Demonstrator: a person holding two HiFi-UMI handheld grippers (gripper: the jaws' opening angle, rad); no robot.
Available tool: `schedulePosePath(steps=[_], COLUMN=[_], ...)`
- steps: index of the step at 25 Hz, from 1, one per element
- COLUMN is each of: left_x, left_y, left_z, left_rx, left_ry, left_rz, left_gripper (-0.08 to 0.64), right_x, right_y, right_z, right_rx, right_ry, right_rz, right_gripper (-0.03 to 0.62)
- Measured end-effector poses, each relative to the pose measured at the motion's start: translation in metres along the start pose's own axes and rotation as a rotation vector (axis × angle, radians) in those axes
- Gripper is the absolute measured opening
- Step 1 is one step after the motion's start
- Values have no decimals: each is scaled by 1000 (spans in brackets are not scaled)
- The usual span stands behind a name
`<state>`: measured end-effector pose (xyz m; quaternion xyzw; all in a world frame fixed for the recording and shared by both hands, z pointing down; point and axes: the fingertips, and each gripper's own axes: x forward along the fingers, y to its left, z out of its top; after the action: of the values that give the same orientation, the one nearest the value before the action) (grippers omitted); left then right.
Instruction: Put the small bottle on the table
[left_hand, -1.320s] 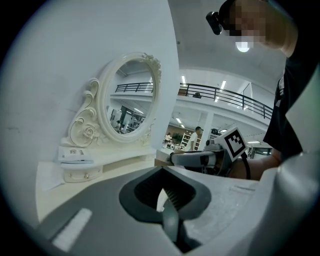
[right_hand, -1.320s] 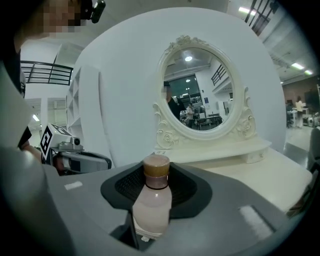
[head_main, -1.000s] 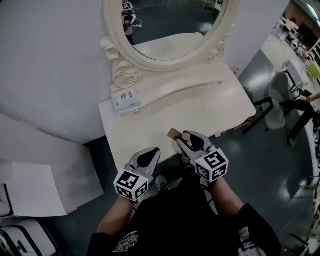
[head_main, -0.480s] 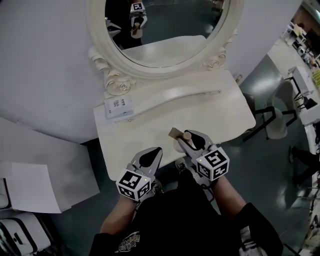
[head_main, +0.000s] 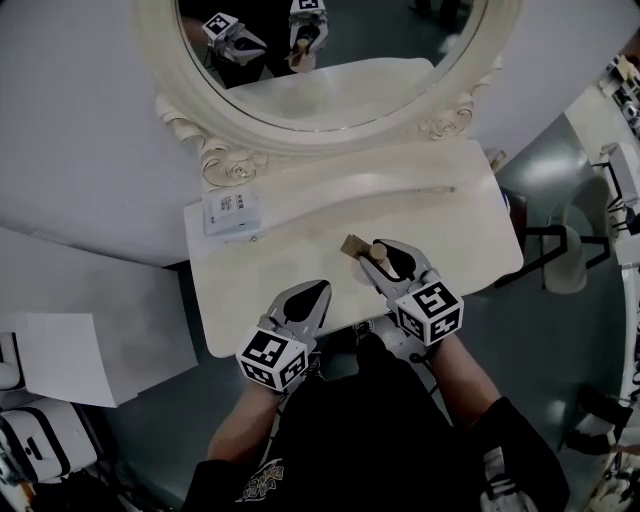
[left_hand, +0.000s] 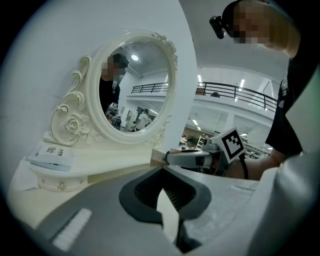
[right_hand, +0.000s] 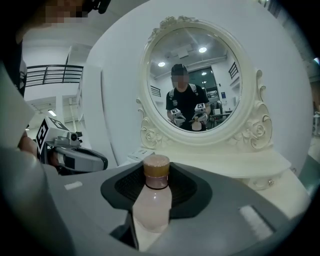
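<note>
Head view looks down on a cream worktop (head_main: 290, 270) below an oval mirror (head_main: 330, 60). The right gripper (head_main: 380, 252) has its fingers clamped on the small bottle (right_hand: 152, 200), pale pink with a tan cap, over the worktop's front. The left gripper (head_main: 308, 297) is near it, with its fingers narrow, almost together, holding nothing.

Head view dim, grey, flat overhead light, faint shadows. Gripper views brighter, strong fisheye bend, black vignetted corners; ceiling lamps glint in mirror (right_hand: 192, 80); foreground soft.
</note>
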<state>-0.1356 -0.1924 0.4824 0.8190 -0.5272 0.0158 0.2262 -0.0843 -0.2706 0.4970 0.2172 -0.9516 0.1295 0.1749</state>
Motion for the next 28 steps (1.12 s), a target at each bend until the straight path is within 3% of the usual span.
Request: schedulePosePath(steps=[15,28], left_x=[56,69], left_y=[23,25], left_z=[15,17], left_rx=[-41,-65], left_ry=[-75,-86], left_rz=[144,248], left_gripper=[0,0], right_x=[63,120], right_y=[-66,-94], right_z=[17,32], right_rx=[-111,-160], right_ry=[26,16], right_rz=[132,220], right_gripper=[167,167])
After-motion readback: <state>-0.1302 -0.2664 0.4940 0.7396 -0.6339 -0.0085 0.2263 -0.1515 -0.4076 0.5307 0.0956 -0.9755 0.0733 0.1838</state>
